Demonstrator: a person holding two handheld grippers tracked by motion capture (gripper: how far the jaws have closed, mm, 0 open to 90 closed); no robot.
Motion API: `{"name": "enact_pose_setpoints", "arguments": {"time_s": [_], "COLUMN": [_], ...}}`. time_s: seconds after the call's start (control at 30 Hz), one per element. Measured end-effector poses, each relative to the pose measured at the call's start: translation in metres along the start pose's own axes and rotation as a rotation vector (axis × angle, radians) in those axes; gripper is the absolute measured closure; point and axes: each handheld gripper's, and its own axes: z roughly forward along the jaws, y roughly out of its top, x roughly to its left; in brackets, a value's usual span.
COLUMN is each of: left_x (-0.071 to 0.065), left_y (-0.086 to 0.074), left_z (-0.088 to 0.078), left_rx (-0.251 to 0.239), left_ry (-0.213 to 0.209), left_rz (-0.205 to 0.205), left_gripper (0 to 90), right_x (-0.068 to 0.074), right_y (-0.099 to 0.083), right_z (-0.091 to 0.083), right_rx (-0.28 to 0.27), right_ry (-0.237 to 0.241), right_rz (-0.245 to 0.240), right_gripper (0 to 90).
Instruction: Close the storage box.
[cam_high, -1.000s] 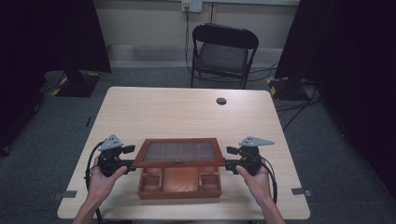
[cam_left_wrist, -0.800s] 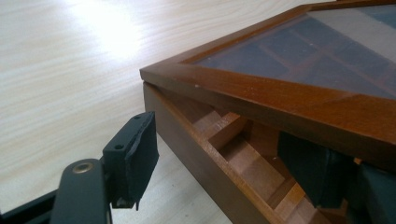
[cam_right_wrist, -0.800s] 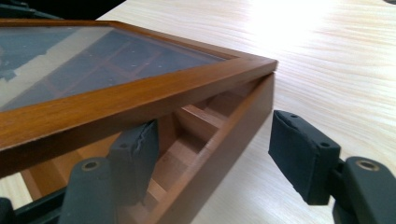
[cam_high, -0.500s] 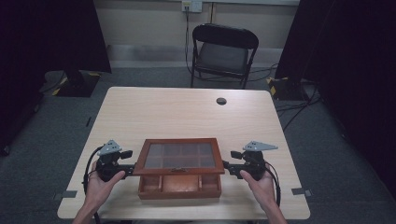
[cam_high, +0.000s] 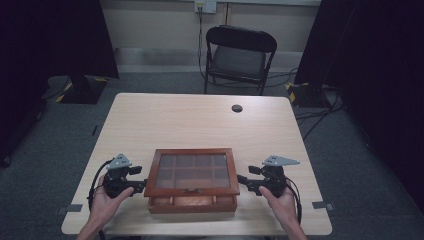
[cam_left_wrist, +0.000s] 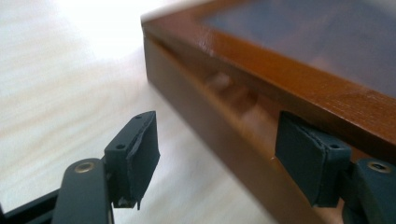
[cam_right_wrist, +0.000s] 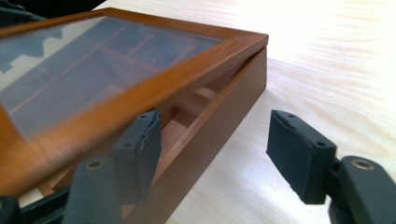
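While ajar, lid (cam_high: 192, 170) edges beside tools, seemingly unclamped.

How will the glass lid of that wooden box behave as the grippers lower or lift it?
The lid looks stiff: a wooden frame around a pane, so it should swing as one piece. The pane may be fragile if it drops. Its smooth frame edge could slip off the left gripper or right gripper, whose pads sit at it unclamped.

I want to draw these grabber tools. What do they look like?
Each is black. The left gripper and right gripper each carry a grey three-cornered plate on top and trail a black cable. Each has two flat, dark rubbery pads, with brass-coloured rivets behind them. No sleeves show on the forearms.
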Motion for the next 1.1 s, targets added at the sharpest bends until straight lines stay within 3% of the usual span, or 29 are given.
{"name": "enact_pose_setpoints", "arguments": {"time_s": [0.1,0.2,0.33,0.43,0.53,0.63,0.77,1.0,1.1], "left_x": [0.004,0.011,0.013,0.014,0.014,0.016,0.024,0.043,0.051], "left_y": [-0.004,-0.004,-0.007,-0.006,0.002,0.007,0.007,0.004,-0.002], "left_z": [-0.004,-0.007,-0.006,-0.007,-0.008,-0.01,-0.014,-0.025,-0.027], "left_rx": [-0.002,-0.041,-0.011,-0.045,-0.044,-0.061,-0.069,-0.037,-0.032], "left_ry": [0.039,0.012,0.027,0.021,0.034,0.058,0.112,0.179,0.2], "left_rz": [-0.009,-0.061,-0.053,-0.071,-0.045,-0.045,-0.094,-0.117,-0.147], "left_gripper": [33.0,30.5,28.8,27.9,27.1,25.5,24.8,20.9,20.8], "right_x": [0.0,0.001,0.001,-0.002,-0.007,-0.013,-0.023,-0.046,-0.057], "right_y": [-0.003,-0.004,-0.004,-0.003,-0.002,0.0,-0.002,-0.015,-0.023], "right_z": [-0.001,0.002,0.002,0.001,-0.002,-0.005,-0.013,-0.031,-0.041], "right_rx": [-0.009,-0.001,-0.003,-0.015,-0.029,-0.052,-0.072,-0.047,-0.046], "right_ry": [0.011,0.015,0.018,0.001,-0.02,-0.051,-0.128,-0.23,-0.272], "right_rz": [0.009,0.006,0.003,0.013,0.026,0.036,0.055,0.107,0.138], "right_gripper": [33.7,33.5,33.4,33.2,30.1,25.4,18.4,15.4,15.0]}}
